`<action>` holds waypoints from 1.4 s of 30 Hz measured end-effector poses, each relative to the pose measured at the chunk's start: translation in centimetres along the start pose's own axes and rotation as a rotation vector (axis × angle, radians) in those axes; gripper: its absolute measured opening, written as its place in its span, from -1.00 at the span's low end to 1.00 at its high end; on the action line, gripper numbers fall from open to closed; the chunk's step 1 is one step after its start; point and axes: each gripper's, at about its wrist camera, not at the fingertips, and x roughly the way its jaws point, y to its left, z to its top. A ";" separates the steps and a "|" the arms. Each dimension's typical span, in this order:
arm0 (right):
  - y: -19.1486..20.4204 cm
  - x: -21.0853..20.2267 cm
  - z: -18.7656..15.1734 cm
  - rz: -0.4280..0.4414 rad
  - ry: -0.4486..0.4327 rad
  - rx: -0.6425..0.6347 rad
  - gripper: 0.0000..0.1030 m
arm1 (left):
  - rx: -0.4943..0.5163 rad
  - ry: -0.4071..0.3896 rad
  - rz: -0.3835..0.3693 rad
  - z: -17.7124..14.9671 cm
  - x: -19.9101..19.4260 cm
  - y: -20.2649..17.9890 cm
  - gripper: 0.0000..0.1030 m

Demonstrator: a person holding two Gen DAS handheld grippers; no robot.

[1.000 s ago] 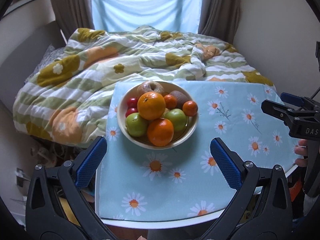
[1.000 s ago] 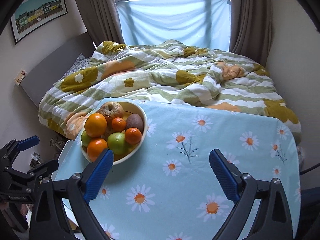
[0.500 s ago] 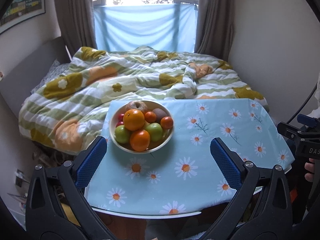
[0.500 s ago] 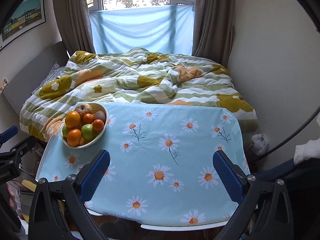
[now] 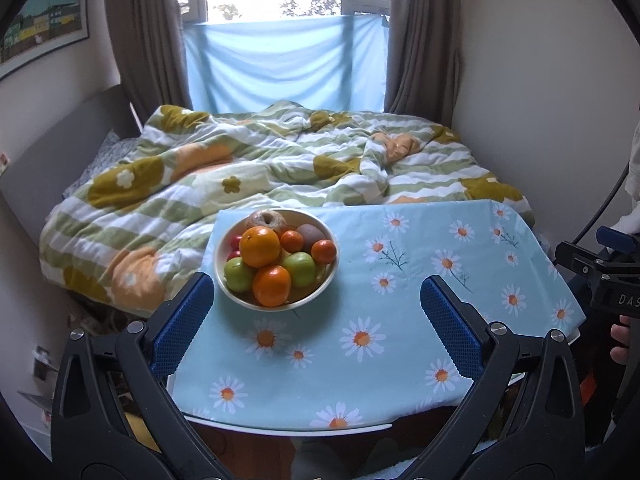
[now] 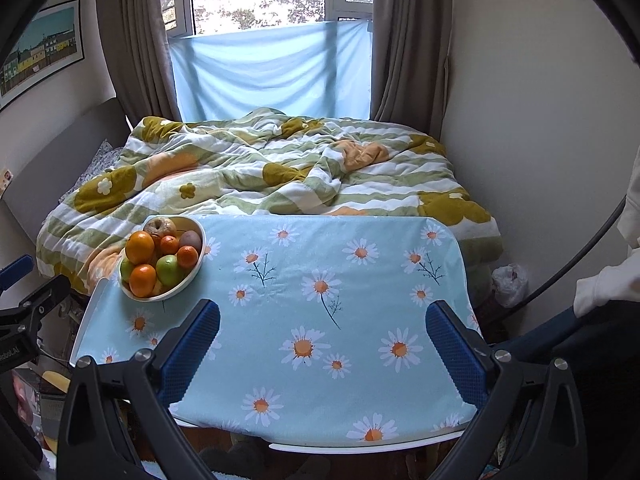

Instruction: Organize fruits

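A cream bowl [image 5: 224,276] piled with oranges, green apples, small tangerines, a kiwi and red fruit stands at the far left of the daisy-print table [image 5: 360,320]. It also shows in the right wrist view [image 6: 188,280]. My left gripper [image 5: 316,316] is open and empty, held back above the table's near edge, the bowl just beyond its left finger. My right gripper [image 6: 322,336] is open and empty over the table's near middle, the bowl far to its left.
A bed with a striped flowered duvet [image 5: 260,168] lies right behind the table. Walls stand close on both sides. The right gripper's body [image 5: 608,280] shows at the right edge of the left wrist view. Clutter lies on the floor at the left [image 6: 32,392].
Both grippers have pulled back and up from the table, so the bowl looks smaller and farther. Both stay open and empty.
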 end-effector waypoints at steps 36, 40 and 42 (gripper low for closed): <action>-0.4 0.3 0.2 0.005 0.000 0.002 0.99 | 0.003 0.001 0.007 0.9 0.1 -0.2 1.00; -0.4 0.3 0.2 0.005 0.001 0.002 0.99 | 0.004 0.002 0.007 1.1 0.2 -0.2 1.00; -0.4 0.3 0.2 0.005 0.001 0.003 0.99 | 0.003 0.002 0.007 1.1 0.2 -0.2 1.00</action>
